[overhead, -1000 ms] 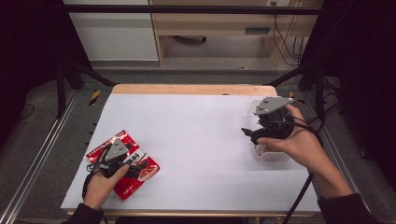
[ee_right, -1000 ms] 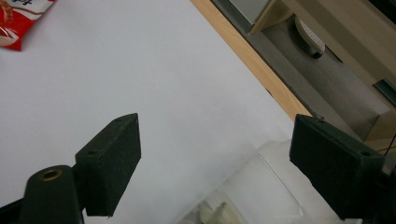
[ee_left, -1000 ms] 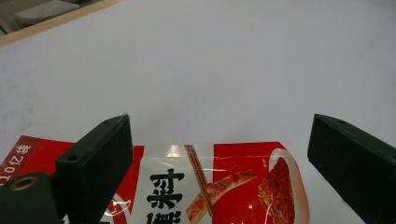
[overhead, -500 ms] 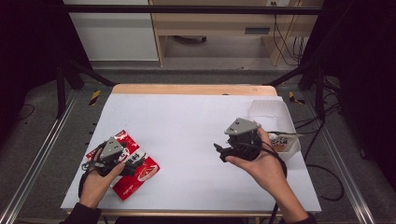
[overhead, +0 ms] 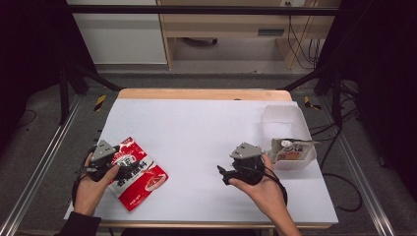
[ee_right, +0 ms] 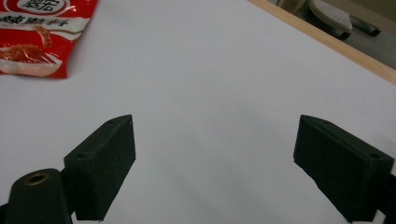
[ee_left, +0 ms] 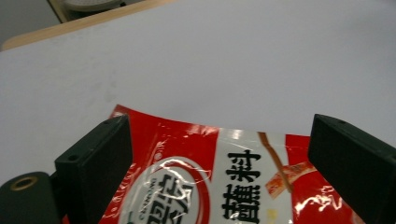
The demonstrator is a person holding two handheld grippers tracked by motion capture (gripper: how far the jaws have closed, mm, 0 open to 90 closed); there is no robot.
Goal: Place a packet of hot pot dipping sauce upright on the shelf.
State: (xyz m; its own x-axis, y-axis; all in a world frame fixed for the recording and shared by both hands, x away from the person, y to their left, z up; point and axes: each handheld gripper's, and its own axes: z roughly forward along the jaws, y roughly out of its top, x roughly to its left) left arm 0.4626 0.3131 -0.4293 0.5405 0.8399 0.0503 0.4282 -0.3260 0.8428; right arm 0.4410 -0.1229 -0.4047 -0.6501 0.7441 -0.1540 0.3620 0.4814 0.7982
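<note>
A red and white snack packet (overhead: 140,178) lies flat at the table's front left. My left gripper (overhead: 127,169) is on its left end, open. In the left gripper view the packet (ee_left: 219,186) lies under and between the wide-apart jaws of the left gripper (ee_left: 222,135), and I cannot tell whether they touch it. My right gripper (overhead: 225,174) is held low over bare white table at front right of centre and points left. It (ee_right: 215,130) is open with nothing between its jaws, and the red packet (ee_right: 37,32) lies far ahead of it.
A clear plastic bin (overhead: 275,118) stands at the right edge with a pale packet (overhead: 293,149) inside it. The white tabletop (overhead: 196,128) has a wooden far edge (overhead: 201,93). Metal rails and cables run along the floor on both sides.
My right gripper has moved from over the bin leftward and toward the front, leaving the bin and its packet in plain sight. The left gripper has stayed at the red packet.
</note>
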